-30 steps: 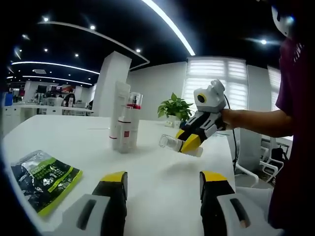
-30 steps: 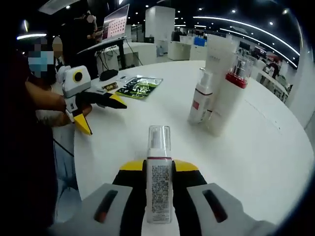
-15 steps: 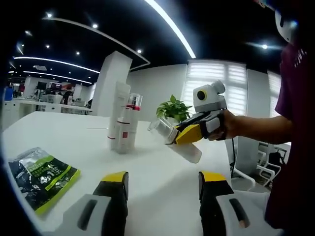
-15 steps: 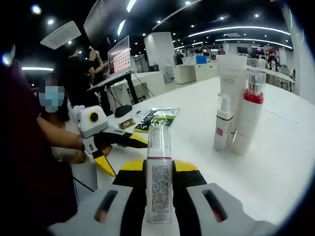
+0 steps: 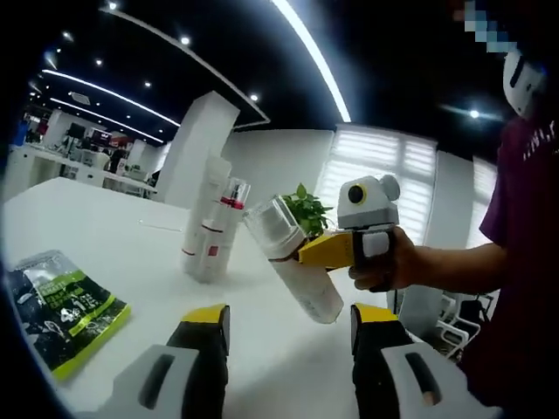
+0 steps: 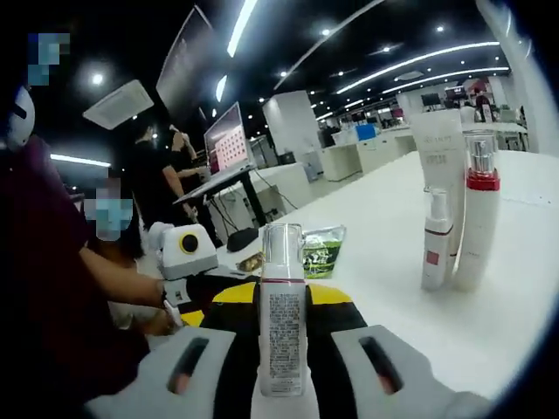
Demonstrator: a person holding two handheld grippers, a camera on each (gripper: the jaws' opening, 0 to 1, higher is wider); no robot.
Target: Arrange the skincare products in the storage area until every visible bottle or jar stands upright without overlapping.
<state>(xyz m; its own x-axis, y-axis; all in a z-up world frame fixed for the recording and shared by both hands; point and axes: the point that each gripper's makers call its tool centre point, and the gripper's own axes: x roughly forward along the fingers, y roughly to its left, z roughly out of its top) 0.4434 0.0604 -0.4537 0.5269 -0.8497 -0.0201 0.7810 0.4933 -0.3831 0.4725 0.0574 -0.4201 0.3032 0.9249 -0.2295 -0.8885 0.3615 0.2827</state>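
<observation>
Bottle [image 6: 282, 305], a slim white one with a clear cap and a panel of small print on its side, is sitting clamped between the jaws of the right gripper [image 6: 281, 349], its long axis running straight up the right gripper view with the cap end away from the camera. In the left gripper view the same bottle [image 5: 293, 266] is hanging in the air above the table [image 5: 113, 253], tilted, cap end up and toward the standing group, base down toward the near edge; what it contains cannot be told. The right gripper [image 5: 336, 251] is gripping it around the middle, held by a person's hand [image 5: 384, 266]. The left gripper [image 5: 284, 336] is hovering with its jaws spread wide and nothing between them. Three products [image 5: 210, 236] are standing upright together further in on the table, touching or nearly so: a tall white tube, a pump bottle with a red collar, a smaller white sprayer. A green sachet [image 5: 57, 305] is lying flat near the table's edge.
</observation>
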